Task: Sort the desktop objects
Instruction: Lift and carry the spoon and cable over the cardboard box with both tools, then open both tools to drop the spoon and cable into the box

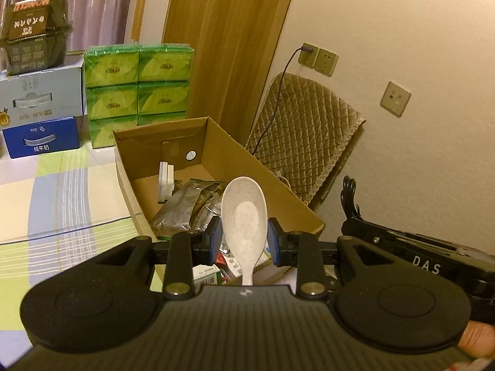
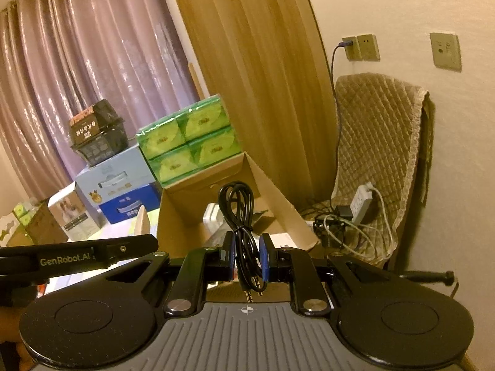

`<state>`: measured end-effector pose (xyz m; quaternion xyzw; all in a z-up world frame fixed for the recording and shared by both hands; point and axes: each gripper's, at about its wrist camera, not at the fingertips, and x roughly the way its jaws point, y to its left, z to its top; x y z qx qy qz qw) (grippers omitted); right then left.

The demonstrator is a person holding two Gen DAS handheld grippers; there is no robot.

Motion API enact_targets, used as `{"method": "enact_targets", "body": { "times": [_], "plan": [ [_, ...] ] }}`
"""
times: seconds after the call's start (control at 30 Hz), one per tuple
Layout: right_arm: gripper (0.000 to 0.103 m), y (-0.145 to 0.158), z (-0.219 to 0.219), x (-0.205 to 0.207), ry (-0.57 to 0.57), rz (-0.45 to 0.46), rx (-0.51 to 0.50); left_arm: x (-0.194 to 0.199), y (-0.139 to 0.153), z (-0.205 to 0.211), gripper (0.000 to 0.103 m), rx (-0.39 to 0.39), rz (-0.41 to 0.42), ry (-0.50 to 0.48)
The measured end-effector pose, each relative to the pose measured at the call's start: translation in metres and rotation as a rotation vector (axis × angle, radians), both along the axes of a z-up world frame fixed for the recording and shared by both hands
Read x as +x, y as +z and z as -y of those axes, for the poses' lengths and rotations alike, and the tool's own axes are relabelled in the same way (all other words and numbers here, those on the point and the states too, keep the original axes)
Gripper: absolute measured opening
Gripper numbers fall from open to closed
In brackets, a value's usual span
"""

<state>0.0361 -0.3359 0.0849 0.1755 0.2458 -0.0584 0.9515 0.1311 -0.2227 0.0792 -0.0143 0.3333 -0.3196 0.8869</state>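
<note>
Left hand-held gripper [image 1: 244,237] was clamped on a white speckled spoon [image 1: 243,216], blue pads on both sides of the bowl, bowl up and facing my camera, handle dropping behind the gripper body. Spoon sat in the air just above the near end of the open cardboard box [image 1: 222,154].

Inside the box I saw crumpled silver foil packets [image 1: 185,207], a white flat item standing on edge [image 1: 165,182] near the left wall, and some small printed cartons [image 1: 207,273] at the near end, mostly hidden by the gripper.

Right hand-held gripper [image 2: 247,258] was closed on a coiled black audio cable [image 2: 239,216]: loop standing up above the pads, two jack plugs hanging below. It was held over the near edge of the same box [image 2: 185,213], not touching it as far as I could tell.

Box stood on a counter with a plaid cloth [image 1: 62,191]. Behind it: a stack of green tissue packs [image 1: 136,89], blue and pale cartons [image 1: 40,136] to the left, and a dark plastic container [image 1: 35,34] on top of those. Quilted beige cover [image 1: 303,142] leaned on the wall to the right, with a power strip and tangled cords [image 2: 355,213] on it in the right view.

A fingertip [image 1: 478,337] showed at the lower right edge of the left view.
</note>
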Motion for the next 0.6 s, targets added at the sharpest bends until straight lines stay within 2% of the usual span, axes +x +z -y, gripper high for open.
{"method": "enact_targets", "body": {
  "times": [0.6],
  "plan": [
    [0.013, -0.016, 0.009, 0.064, 0.048, -0.057, -0.041, 0.06, -0.025, 0.012, 0.026, -0.018, -0.077, 0.05]
  ]
}}
